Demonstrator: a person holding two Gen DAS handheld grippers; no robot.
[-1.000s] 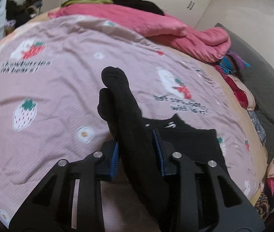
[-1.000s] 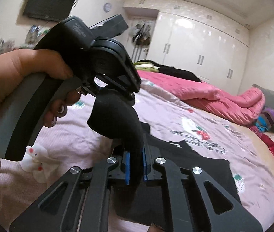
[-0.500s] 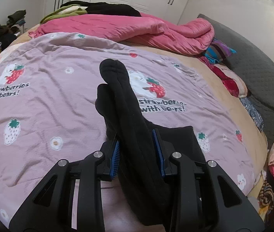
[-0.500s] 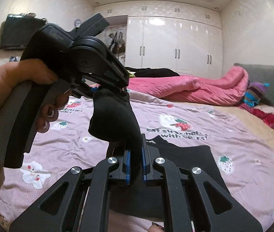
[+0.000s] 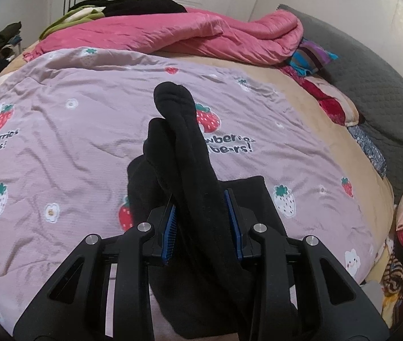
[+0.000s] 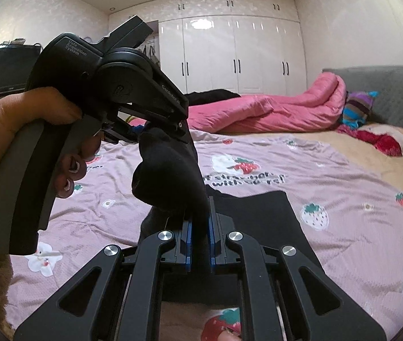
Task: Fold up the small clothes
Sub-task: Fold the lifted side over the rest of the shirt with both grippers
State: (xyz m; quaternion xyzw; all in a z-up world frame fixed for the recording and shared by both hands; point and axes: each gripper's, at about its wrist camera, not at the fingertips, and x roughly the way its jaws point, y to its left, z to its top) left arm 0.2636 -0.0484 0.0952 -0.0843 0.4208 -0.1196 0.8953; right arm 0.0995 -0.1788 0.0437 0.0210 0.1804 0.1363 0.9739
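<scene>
A pair of black socks [image 5: 184,153] is held in the air above the bed, stretched between both grippers. My left gripper [image 5: 202,224] is shut on one end of the socks, which stick out ahead of its blue pads. My right gripper [image 6: 198,244] is shut on the other end of the socks [image 6: 170,170]. The left gripper's body [image 6: 110,91] and the hand that holds it fill the left of the right wrist view. A black folded garment [image 6: 264,216] lies flat on the bed below, also in the left wrist view [image 5: 255,199].
The bed has a lilac strawberry-print sheet [image 5: 59,142]. A pink quilt [image 5: 190,34] is bunched at the far side, with dark clothes on it. A grey headboard [image 5: 372,79] and colourful pillows [image 5: 312,56] are to the right. White wardrobes [image 6: 238,51] stand behind.
Both grippers have swung and lifted with the socks, so the views have turned toward the headboard side. The grip on the socks is unchanged.
</scene>
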